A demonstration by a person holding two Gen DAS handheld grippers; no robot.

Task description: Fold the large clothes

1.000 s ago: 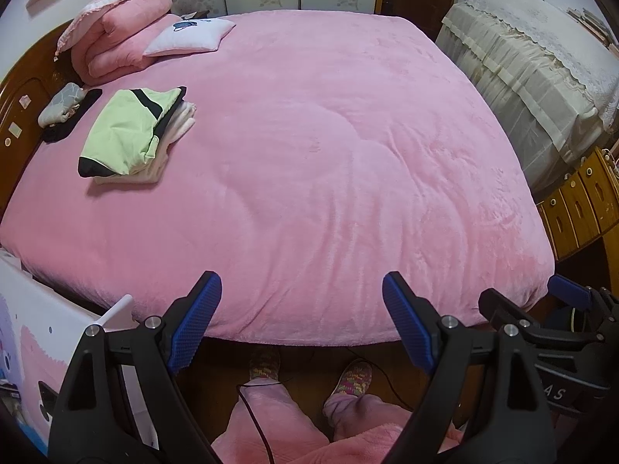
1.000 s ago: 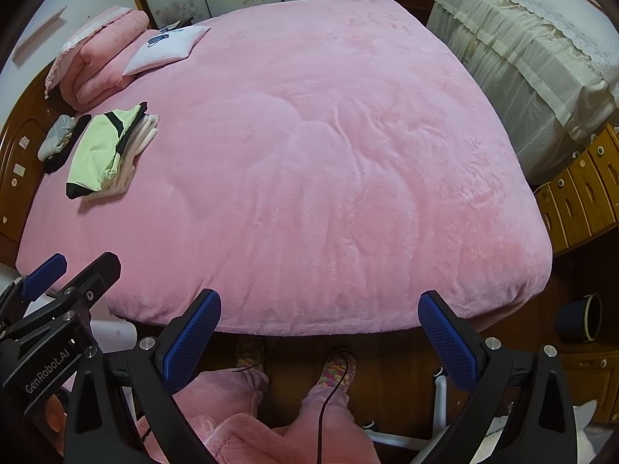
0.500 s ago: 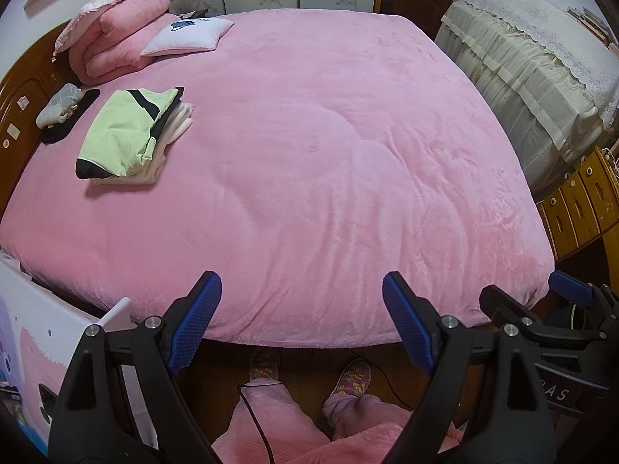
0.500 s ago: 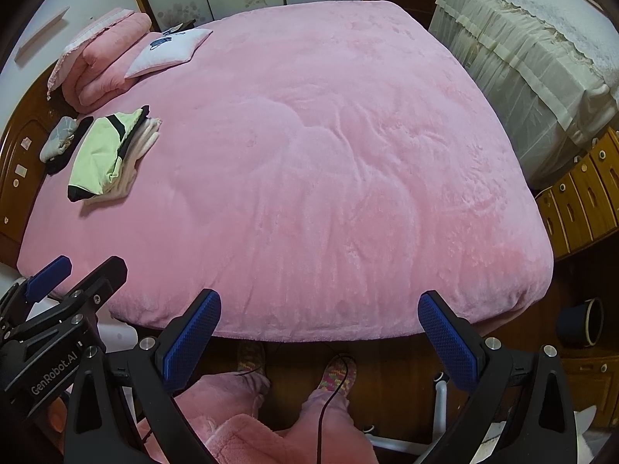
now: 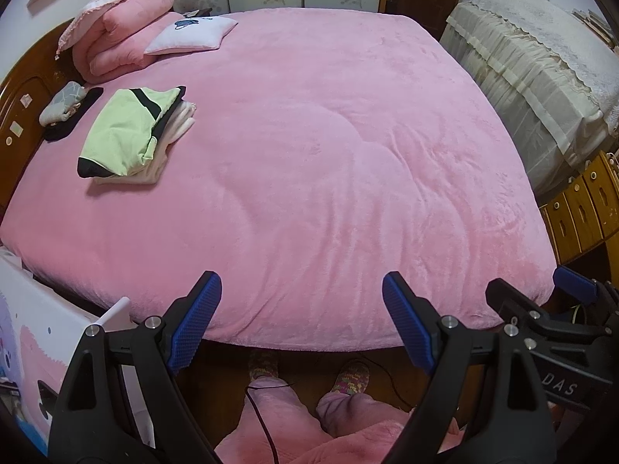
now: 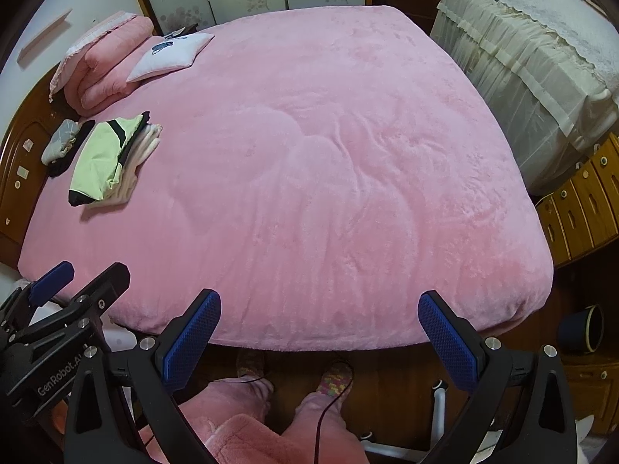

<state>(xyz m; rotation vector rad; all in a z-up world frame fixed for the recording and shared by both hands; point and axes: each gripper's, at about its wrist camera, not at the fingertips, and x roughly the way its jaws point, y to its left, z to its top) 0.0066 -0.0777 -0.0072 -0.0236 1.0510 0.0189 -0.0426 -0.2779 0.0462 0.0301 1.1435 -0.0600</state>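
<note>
A folded stack of clothes (image 5: 133, 131), light green with black trim on top of white ones, lies on the left side of the pink bed (image 5: 329, 162). It also shows in the right wrist view (image 6: 110, 158). My left gripper (image 5: 301, 324) is open and empty, held above the bed's near edge. My right gripper (image 6: 317, 336) is open and empty too, beside the left one. The right gripper shows at the right edge of the left wrist view (image 5: 549, 309), and the left gripper at the left edge of the right wrist view (image 6: 65, 301).
A folded pink quilt (image 5: 116, 46) and a white pillow (image 5: 193, 34) lie at the head. A grey and black bundle (image 5: 65, 108) sits by the wooden headboard (image 5: 15, 116). A cloth-covered piece of furniture (image 5: 541, 77) and wooden drawers (image 5: 580, 205) stand right. My slippered feet (image 5: 309, 371) stand below.
Both grippers have drifted slightly; the view of the bed shifted a little. Both stay open and empty.
</note>
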